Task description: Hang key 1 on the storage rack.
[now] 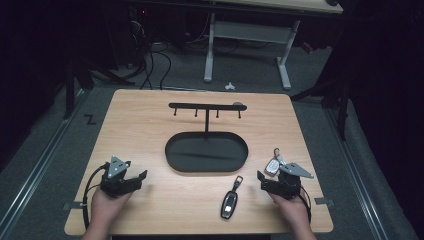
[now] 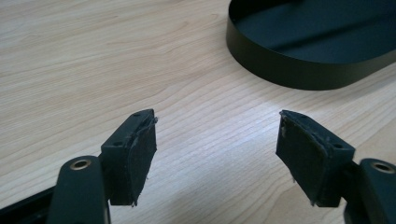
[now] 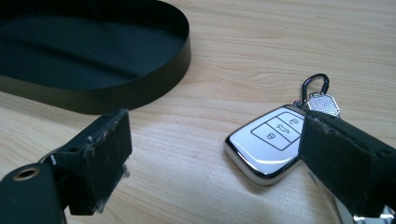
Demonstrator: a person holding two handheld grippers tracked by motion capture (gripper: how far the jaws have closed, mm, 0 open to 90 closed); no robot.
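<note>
Two unbranded key fobs [image 1: 229,204] on table [image 1: 150,125]

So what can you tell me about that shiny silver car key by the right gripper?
The silver car key fob is a rounded, glossy chrome-looking slab with three outlined buttons on its face. A small metal tag and a carabiner clip hang off its far end. It lies flat on the wooden table, right of the black oval tray. The right gripper, open, has one pad partly covering it; whether they touch is unclear.
</note>
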